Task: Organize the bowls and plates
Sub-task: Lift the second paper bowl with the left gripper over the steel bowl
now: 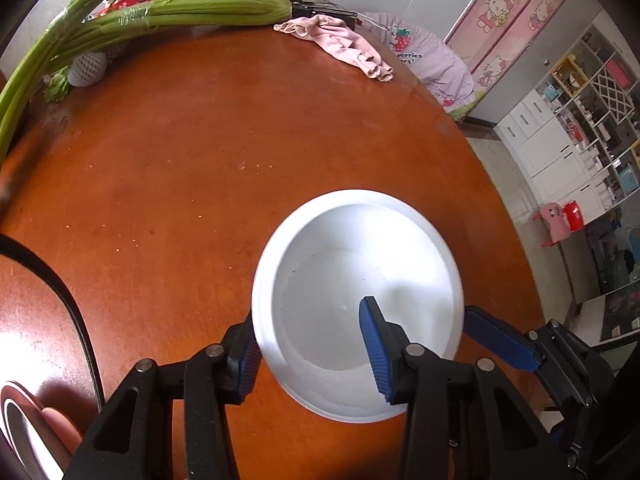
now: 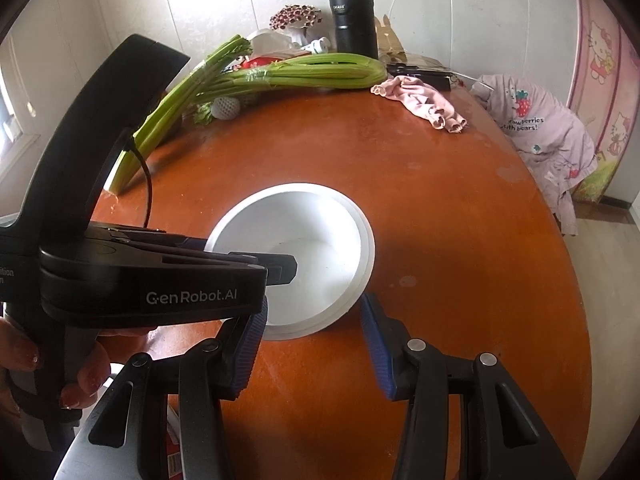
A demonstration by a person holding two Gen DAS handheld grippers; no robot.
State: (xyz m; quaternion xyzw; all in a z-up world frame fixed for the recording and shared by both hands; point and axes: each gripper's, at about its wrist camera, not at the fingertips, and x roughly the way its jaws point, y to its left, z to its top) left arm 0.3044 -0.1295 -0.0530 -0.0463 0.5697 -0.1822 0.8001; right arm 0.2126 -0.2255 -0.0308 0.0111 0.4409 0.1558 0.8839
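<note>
A white bowl [image 1: 356, 304] sits on the round brown table [image 1: 180, 180], seemingly stacked in another white dish. My left gripper [image 1: 310, 344] is open and straddles the bowl's near left rim: one blue finger [image 1: 246, 360] is outside it, the other [image 1: 374, 344] is inside. In the right wrist view the same bowl [image 2: 296, 256] lies ahead, with the left gripper body [image 2: 140, 272] reaching over it from the left. My right gripper [image 2: 312, 352] is open and empty, just short of the bowl's near edge. Its fingertip [image 1: 496, 336] shows at the bowl's right rim.
A celery bunch [image 2: 256, 76], a white foam net ball [image 2: 226, 108], a pink cloth [image 2: 424, 104] and a black flask [image 2: 352, 16] lie at the table's far side. A chair with lilac clothing [image 2: 552, 140] stands at the right. A red-rimmed dish [image 1: 20, 428] sits near left.
</note>
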